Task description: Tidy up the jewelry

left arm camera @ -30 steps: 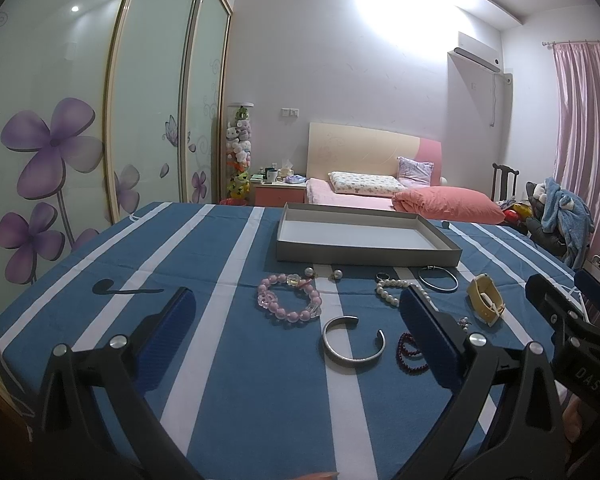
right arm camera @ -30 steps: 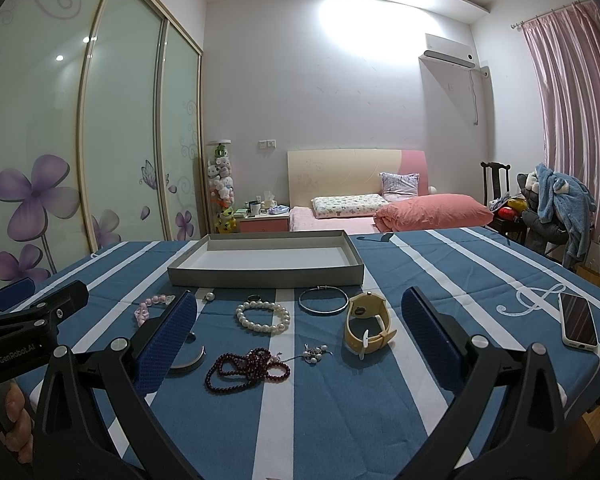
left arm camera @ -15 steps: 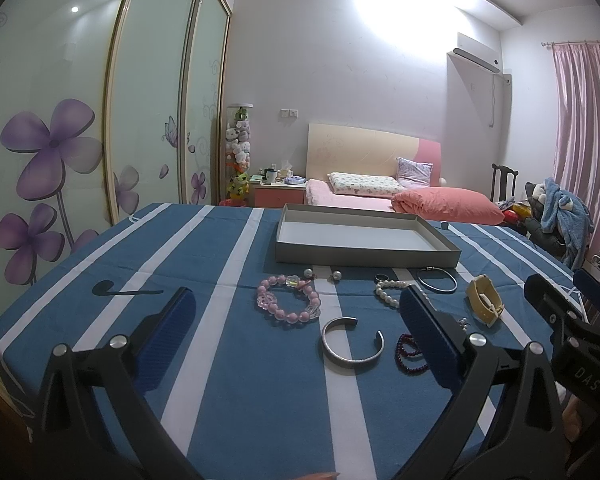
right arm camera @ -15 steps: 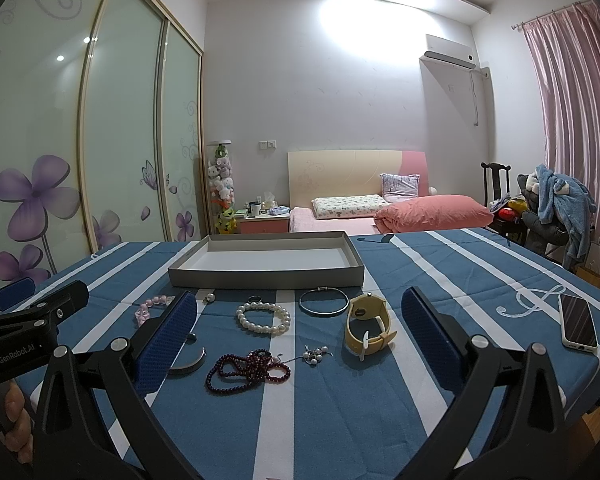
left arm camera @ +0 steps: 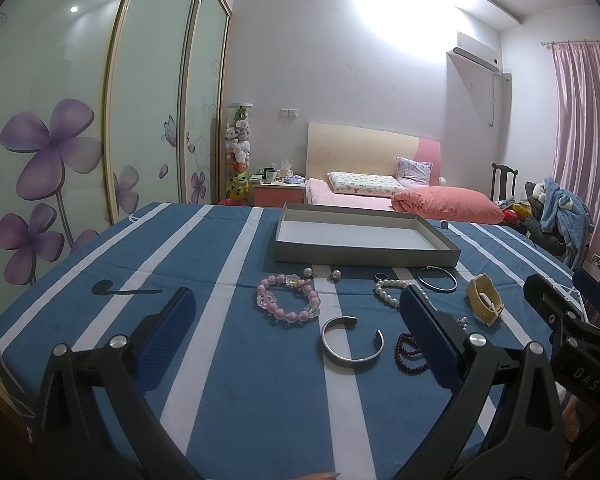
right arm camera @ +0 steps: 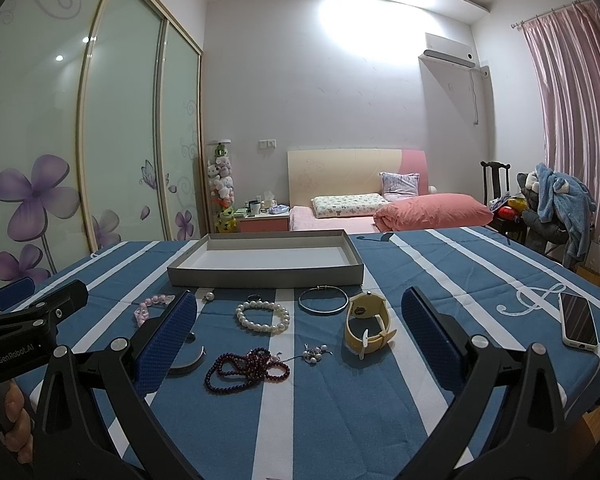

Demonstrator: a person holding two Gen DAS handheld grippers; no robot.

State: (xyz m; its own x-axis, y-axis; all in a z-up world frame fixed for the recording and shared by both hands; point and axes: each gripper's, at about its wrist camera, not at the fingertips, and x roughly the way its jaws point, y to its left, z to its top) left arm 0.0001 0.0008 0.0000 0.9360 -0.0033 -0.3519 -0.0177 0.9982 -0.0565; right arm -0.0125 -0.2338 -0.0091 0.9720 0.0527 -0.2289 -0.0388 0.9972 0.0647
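Jewelry lies on a blue-and-white striped tablecloth before an empty grey tray [left arm camera: 364, 256] [right arm camera: 260, 276]. A pink bead bracelet [left arm camera: 288, 304], a silver cuff [left arm camera: 352, 346], a pearl bracelet [right arm camera: 263, 317], a thin silver bangle [right arm camera: 323, 301], a yellow watch [right arm camera: 370, 326], a dark red bead string [right arm camera: 246, 366] and small pearl earrings [right arm camera: 316, 354] show. My left gripper [left arm camera: 296, 338] is open above the cuff's near side. My right gripper [right arm camera: 298, 340] is open above the red beads. Both are empty.
A phone [right arm camera: 578, 320] lies at the table's right edge. The right gripper's body [left arm camera: 572, 332] shows at the left wrist view's right; the left gripper's body [right arm camera: 28, 328] shows at the right wrist view's left. A bed and chair stand beyond the table.
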